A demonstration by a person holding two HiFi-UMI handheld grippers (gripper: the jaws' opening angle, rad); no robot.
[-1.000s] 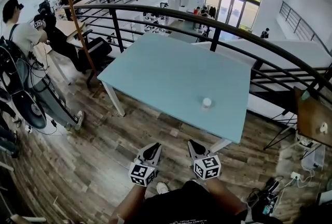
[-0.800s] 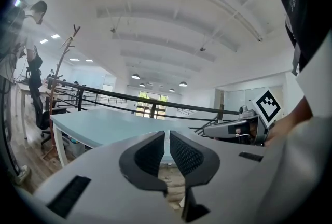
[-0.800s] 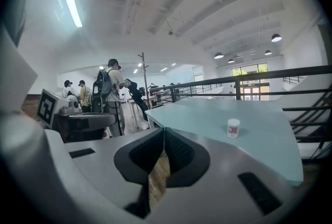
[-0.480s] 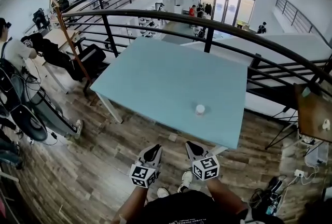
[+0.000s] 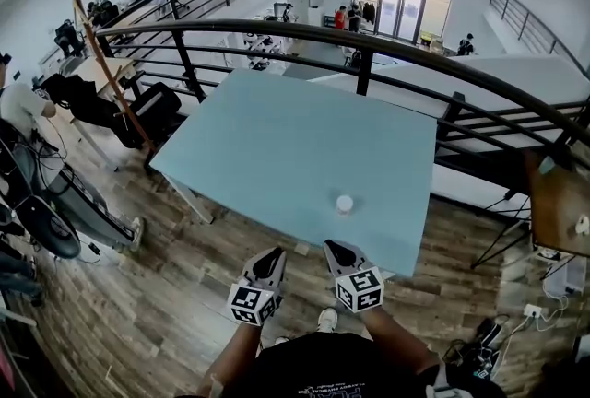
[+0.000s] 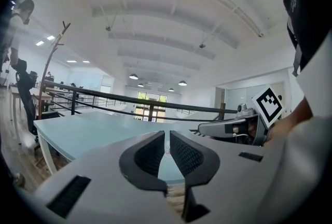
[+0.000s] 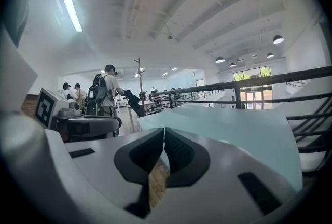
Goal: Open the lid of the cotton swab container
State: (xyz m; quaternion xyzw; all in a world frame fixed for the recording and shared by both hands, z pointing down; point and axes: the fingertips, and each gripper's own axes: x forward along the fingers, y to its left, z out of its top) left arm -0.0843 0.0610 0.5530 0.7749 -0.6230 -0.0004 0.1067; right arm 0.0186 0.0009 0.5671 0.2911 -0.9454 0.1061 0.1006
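Note:
A small white round cotton swab container [image 5: 344, 203] stands near the front edge of the pale blue table [image 5: 277, 138], lid on. Both grippers are held low in front of the person, short of the table edge and apart from the container. In the head view my left gripper [image 5: 273, 254] is below and left of the container; its jaws stand a narrow slit apart with nothing between them [image 6: 167, 134]. My right gripper [image 5: 333, 247] is just below the container, jaws shut and empty [image 7: 164, 129].
A black curved railing [image 5: 369, 41] runs behind the table. The floor is wooden planks [image 5: 166, 295]. Bags, chairs and people are at the far left [image 5: 55, 92]. A brown side table [image 5: 558, 203] stands at the right.
The table and container have come nearer and lower in the head view as the person steps forward. Both grippers stay side by side with jaws unchanged.

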